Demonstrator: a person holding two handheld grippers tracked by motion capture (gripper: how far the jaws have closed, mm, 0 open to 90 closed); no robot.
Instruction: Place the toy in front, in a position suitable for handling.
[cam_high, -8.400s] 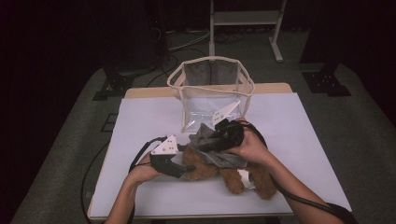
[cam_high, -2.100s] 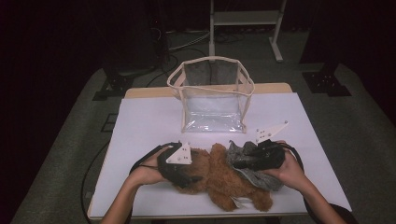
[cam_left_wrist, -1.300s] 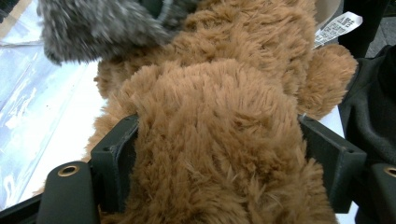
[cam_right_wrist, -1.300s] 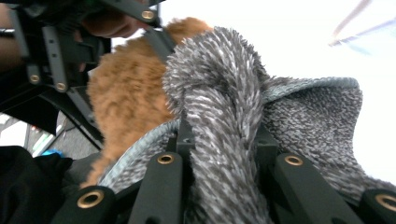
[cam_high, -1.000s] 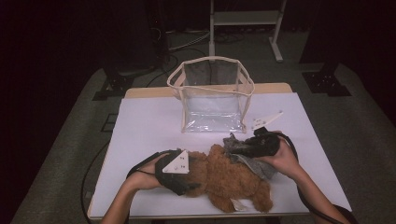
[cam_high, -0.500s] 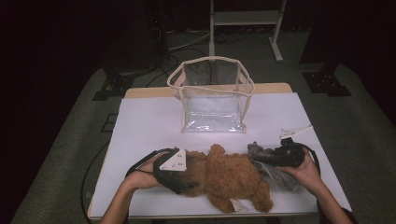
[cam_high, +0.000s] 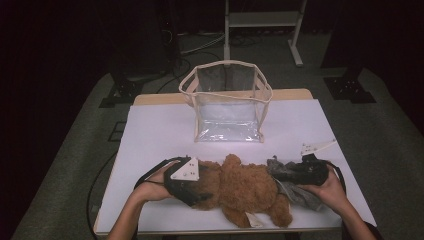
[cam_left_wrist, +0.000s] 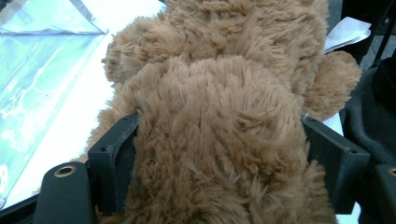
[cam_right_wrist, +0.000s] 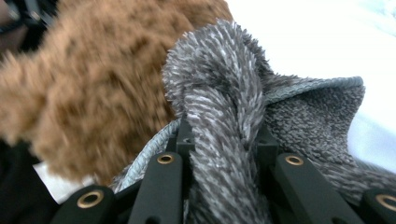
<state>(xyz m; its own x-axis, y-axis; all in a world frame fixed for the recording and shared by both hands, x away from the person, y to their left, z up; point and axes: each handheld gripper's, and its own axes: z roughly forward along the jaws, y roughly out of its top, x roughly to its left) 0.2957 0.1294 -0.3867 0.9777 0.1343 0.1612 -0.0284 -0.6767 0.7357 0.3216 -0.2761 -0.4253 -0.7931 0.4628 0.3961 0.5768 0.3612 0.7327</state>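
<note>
A brown plush teddy bear lies on its side on the white table, near the front edge. My left gripper is clamped around the bear's body at its left end; in the left gripper view its two black jaws press into the fur of the bear from both sides. A grey fuzzy garment lies at the bear's right end. My right gripper is shut on a fold of the grey garment, which bunches up between the jaws beside the bear.
A clear plastic bag with cream trim stands open at the back middle of the table. A white tag sticks out under the bear. Dark floor and a stand lie beyond the table.
My right gripper has pulled the grey garment off the bear toward the right. My left gripper has stayed on the bear near the front left.
</note>
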